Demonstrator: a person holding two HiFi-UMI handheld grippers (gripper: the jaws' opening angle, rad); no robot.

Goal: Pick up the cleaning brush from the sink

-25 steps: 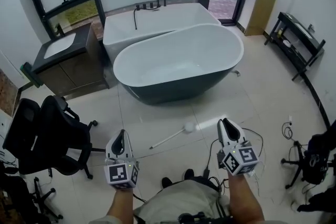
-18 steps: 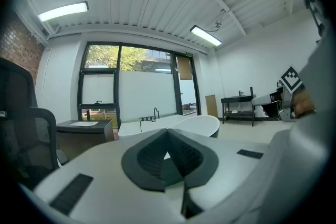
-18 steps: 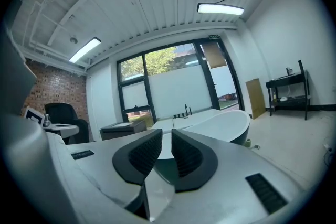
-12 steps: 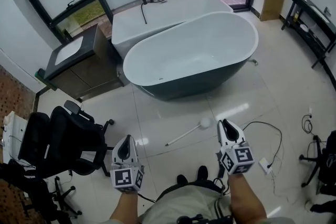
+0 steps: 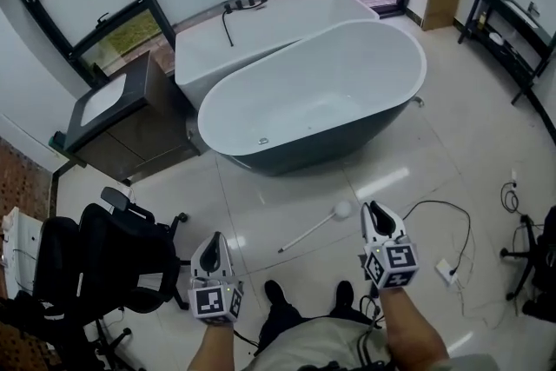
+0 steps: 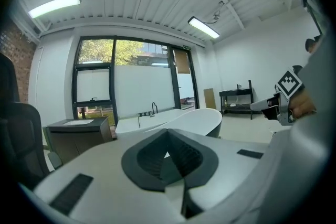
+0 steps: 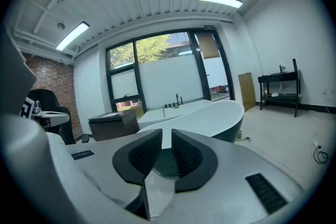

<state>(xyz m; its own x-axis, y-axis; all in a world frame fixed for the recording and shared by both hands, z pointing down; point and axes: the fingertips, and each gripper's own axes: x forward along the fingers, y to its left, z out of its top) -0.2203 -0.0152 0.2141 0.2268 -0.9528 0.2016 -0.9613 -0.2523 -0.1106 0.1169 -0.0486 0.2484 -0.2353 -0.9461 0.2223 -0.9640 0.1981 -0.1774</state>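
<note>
Tiled floor: the long-handled brush lies here beside the right gripper, well apart from the sink. The fingers of the left gripper and the right are closed and empty. Advise opening the right fingers, then straddling the handle.

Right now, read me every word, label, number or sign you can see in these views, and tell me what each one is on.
No readable text in any view.
On the left gripper, the marker cube: black-and-white square pattern, no letters or digits.
On the right gripper, its cube: the same kind of pattern, no letters or digits.
Small sign above the door: too small to read.
</note>
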